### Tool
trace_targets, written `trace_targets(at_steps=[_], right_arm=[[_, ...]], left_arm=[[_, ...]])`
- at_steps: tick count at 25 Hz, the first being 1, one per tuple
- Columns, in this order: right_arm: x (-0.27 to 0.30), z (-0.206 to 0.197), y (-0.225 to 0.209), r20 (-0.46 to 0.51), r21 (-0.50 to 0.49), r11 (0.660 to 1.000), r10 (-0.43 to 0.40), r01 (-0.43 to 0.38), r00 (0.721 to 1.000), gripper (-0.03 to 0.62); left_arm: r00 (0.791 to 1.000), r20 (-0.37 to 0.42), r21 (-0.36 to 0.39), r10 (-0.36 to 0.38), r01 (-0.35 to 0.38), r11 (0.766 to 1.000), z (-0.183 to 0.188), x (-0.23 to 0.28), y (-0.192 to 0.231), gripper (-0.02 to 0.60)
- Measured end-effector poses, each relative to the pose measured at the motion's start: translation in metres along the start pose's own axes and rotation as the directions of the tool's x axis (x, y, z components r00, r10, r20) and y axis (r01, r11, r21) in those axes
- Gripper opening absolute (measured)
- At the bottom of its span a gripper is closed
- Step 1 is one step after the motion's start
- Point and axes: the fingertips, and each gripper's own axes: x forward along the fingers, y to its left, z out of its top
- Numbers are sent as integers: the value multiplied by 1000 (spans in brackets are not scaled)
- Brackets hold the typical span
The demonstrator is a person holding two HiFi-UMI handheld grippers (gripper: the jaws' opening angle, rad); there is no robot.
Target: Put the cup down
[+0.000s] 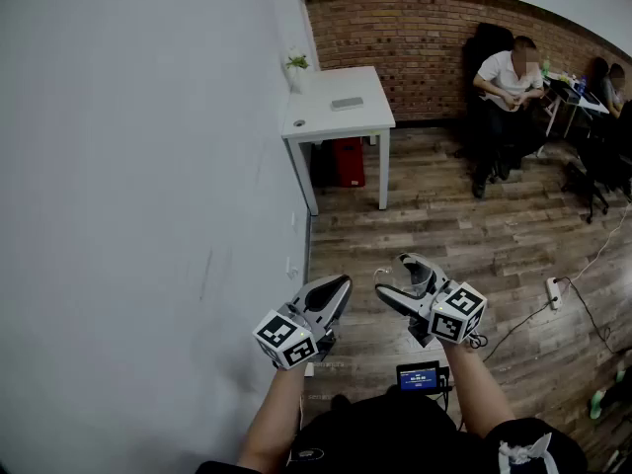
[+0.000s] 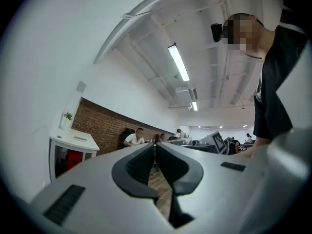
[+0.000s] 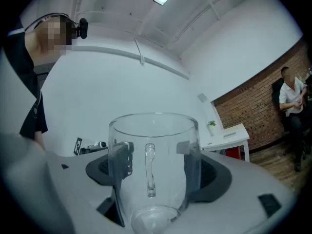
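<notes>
A clear glass cup (image 3: 153, 167) with a handle stands upright between the two dark pads of my right gripper (image 3: 154, 162), which is shut on it. In the head view the cup (image 1: 418, 276) hangs in the air over the wooden floor, held by the right gripper (image 1: 404, 282) in front of the person's body. My left gripper (image 1: 334, 290) is level beside it on the left, apart from the cup. Its jaws meet with nothing between them, and the left gripper (image 2: 155, 152) looks out over the room.
A white wall (image 1: 138, 186) runs along the left. A white desk (image 1: 341, 107) with a small plant (image 1: 296, 64) stands ahead, a red box (image 1: 347, 161) under it. A seated person (image 1: 506, 82) is at the far right. A power strip (image 1: 554, 292) and cables lie on the floor.
</notes>
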Motion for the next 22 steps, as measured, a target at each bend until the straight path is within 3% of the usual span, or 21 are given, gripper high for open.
trace_targets(at_steps=[22], right_arm=[[-5, 11, 1, 44, 35, 999, 7, -8, 999, 411]], left_arm=[[1000, -17, -13, -7, 7, 1000, -12, 0, -9, 8]])
